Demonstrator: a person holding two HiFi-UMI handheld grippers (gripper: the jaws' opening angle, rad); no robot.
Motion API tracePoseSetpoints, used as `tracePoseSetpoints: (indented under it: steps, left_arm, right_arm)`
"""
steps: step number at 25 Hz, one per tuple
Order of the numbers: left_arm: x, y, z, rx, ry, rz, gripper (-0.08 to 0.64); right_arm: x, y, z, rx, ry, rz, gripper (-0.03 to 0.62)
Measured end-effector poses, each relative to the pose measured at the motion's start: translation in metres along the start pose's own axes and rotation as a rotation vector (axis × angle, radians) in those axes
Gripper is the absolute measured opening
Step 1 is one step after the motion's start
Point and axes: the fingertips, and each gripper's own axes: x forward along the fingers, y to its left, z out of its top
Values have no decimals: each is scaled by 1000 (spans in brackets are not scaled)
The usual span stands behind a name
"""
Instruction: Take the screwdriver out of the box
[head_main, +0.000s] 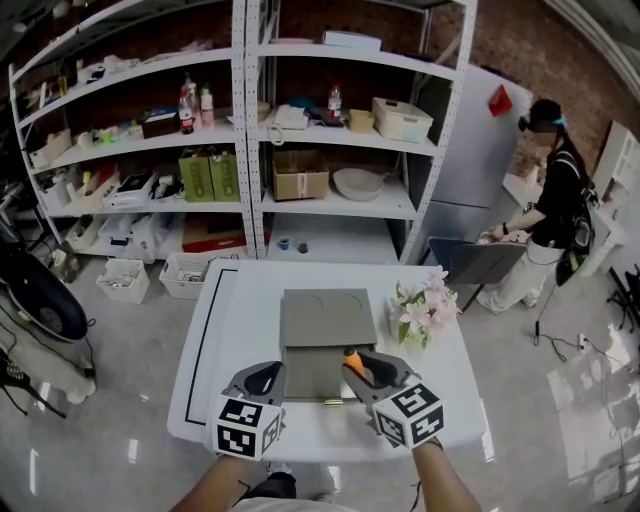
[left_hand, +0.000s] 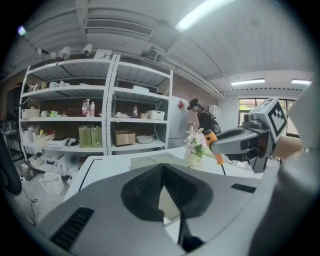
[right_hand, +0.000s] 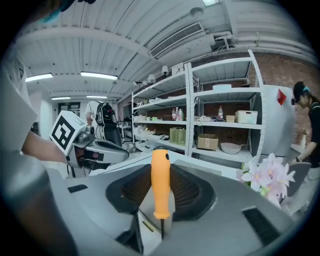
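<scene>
The right gripper (right_hand: 161, 172) is clenched on the orange-handled, thin-shafted metal screwdriver (right_hand: 160, 185), held upright over the near right corner of the flat grey box (head_main: 325, 330). The left gripper (left_hand: 163, 170) seems pinched together and empty, at the box's near left corner. Lift straight, with a firm grip, until the tip clears the box.

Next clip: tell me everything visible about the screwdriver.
The screwdriver has a smooth orange handle, plastic by the look, with a small hole near the butt, and a thin dark shaft below it. It stands roughly upright, butt up. The right hand-held gripper clamps it by the handle and holds it in the air by the front edge of the grey box. Nothing else touches it.
</scene>
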Motion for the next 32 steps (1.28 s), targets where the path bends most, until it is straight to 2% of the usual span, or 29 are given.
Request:
tracePoseSetpoints:
  steps: [8, 19, 32]
  left_arm:
    - [-24, -16, -1, 6, -18, 19, 6]
    - [-36, -26, -8, -3, -23, 46, 5]
    - [-34, -36, -7, 5, -15, 43, 5]
  right_arm:
    - [-45, -5, 5, 114, -126, -116, 120]
    - [-66, 1, -6, 129, -153, -142, 121]
    - [-77, -3, -11, 127, -145, -146, 120]
